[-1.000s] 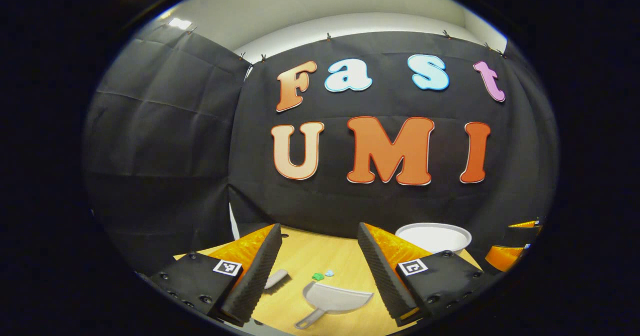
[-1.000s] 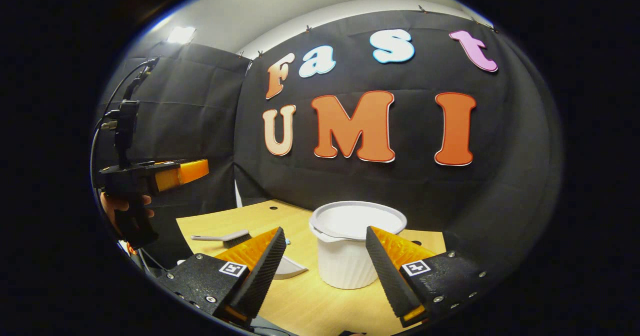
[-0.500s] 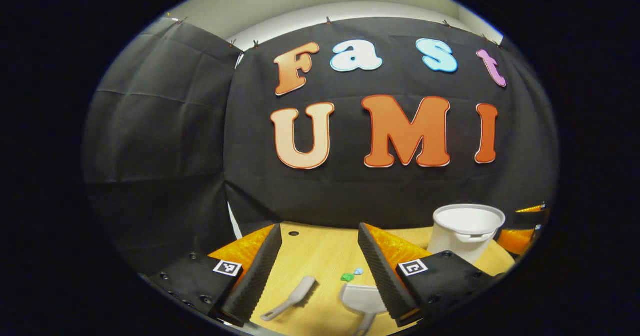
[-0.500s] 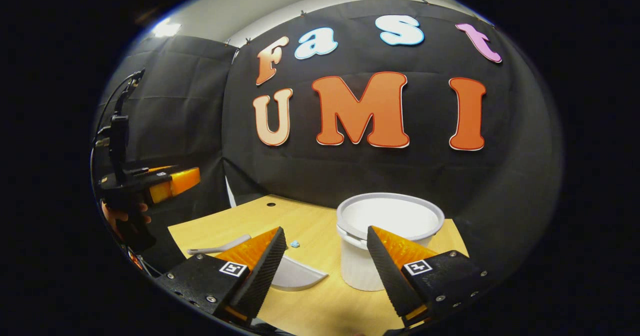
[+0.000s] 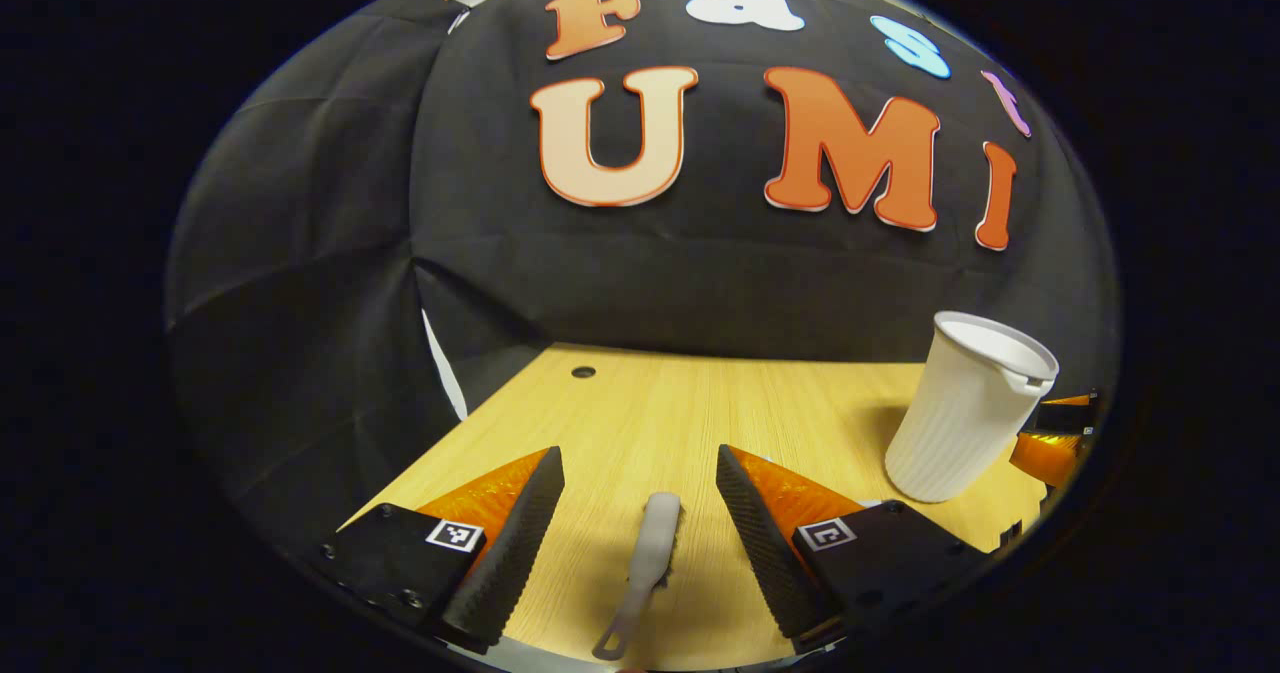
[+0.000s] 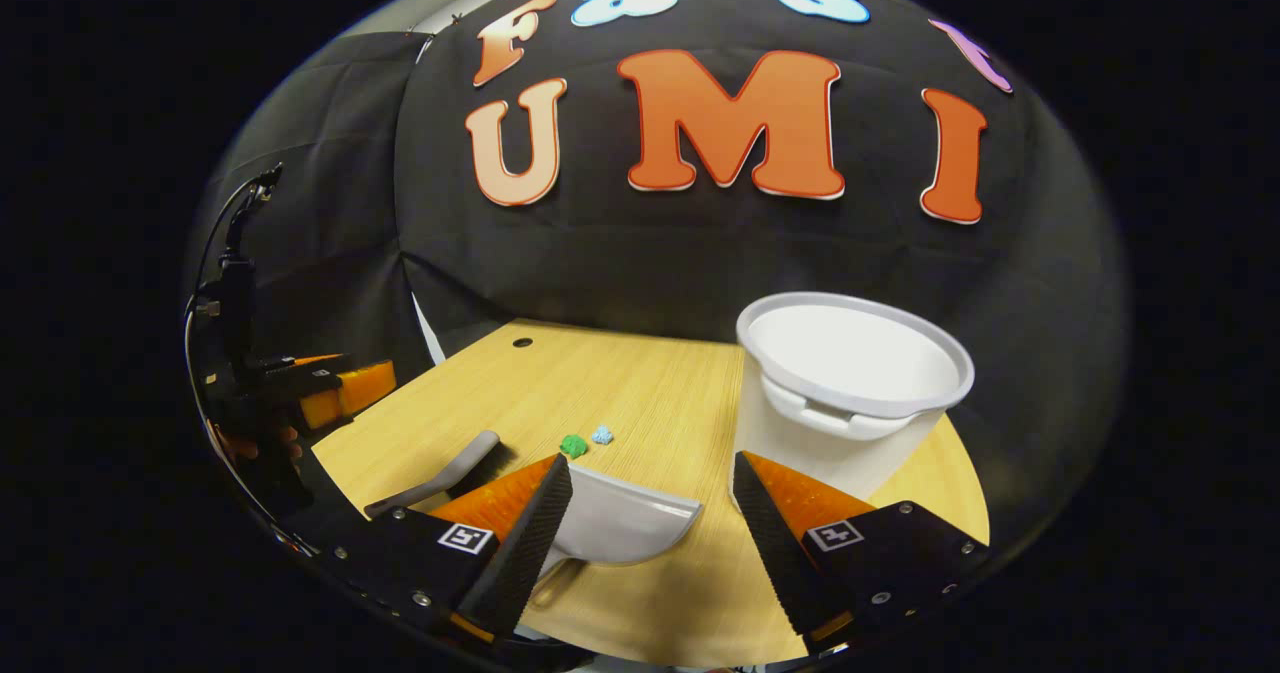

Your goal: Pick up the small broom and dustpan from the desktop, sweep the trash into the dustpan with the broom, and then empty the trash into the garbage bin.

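The left gripper (image 5: 640, 523) hangs just above the bench (image 5: 700, 403) with its fingers spread wide and nothing between them but air. The small broom (image 5: 645, 563) lies flat on the wood in the gap between those fingers, touching neither, its handle end pointing toward the camera. To the right of the broom and well apart from it stands the white garbage bin (image 5: 965, 413), upright on the bench near the far right edge.

In the right gripper view, the right gripper (image 6: 650, 533) is likewise wide open and holds nothing. The dustpan (image 6: 620, 523) rests on the bench left of the garbage bin, its pale scoop showing between the fingers and partly hidden behind the left one; whether that finger touches it I cannot tell. The trash, a green scrap (image 6: 573, 444) and a blue scrap (image 6: 602, 434), sits side by side just beyond the dustpan's mouth, left of the bin. Farther left of the bin the broom lies beside the scraps, and at the bench's left edge a hand (image 6: 250, 443) holds the other gripper.
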Tool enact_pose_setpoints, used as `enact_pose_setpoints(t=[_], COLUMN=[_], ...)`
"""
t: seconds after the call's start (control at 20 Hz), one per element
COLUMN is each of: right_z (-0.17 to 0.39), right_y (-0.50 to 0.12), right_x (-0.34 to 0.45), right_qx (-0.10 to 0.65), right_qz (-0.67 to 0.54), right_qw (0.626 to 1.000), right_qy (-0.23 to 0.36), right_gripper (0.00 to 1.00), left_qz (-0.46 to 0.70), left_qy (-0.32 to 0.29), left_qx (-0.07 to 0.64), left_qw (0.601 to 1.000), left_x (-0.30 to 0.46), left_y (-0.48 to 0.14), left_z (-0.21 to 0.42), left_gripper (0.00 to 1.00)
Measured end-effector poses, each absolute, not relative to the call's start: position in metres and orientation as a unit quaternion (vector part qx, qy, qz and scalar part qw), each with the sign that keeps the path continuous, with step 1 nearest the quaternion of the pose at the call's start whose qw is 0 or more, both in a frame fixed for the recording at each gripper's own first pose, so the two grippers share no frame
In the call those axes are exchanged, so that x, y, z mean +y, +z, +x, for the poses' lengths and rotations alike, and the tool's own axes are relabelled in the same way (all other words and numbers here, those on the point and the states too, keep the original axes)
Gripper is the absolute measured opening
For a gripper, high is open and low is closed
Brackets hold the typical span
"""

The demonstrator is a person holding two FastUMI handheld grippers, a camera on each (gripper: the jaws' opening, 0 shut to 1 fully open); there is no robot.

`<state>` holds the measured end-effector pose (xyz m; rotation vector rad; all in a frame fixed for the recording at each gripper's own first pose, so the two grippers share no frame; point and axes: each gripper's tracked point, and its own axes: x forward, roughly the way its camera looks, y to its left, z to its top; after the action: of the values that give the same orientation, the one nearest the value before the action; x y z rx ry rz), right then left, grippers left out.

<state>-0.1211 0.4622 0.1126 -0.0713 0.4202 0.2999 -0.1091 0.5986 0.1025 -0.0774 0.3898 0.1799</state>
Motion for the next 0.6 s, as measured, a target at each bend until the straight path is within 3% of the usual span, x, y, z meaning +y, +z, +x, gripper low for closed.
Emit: enact_pose_setpoints(t=[0.25, 0.6], right_z=[-0.137, -0.155], right_y=[0.069, 0.01], right_x=[0.487, 0.508], right_qx=[0.297, 0.413], right_qz=[-0.01, 0.028], right_qw=[0.945, 0.902], right_qy=[0.133, 0.125], right_gripper=[0.98, 0.96], left_qz=[-0.035, -0.037], left_qy=[0.027, -0.004], left_qx=[0.279, 0.391], left_qw=[0.959, 0.92], left_x=[0.593, 0.585], left_y=[0.051, -0.012], left_z=[-0.103, -0.111], left_gripper=[0.99, 0.99])
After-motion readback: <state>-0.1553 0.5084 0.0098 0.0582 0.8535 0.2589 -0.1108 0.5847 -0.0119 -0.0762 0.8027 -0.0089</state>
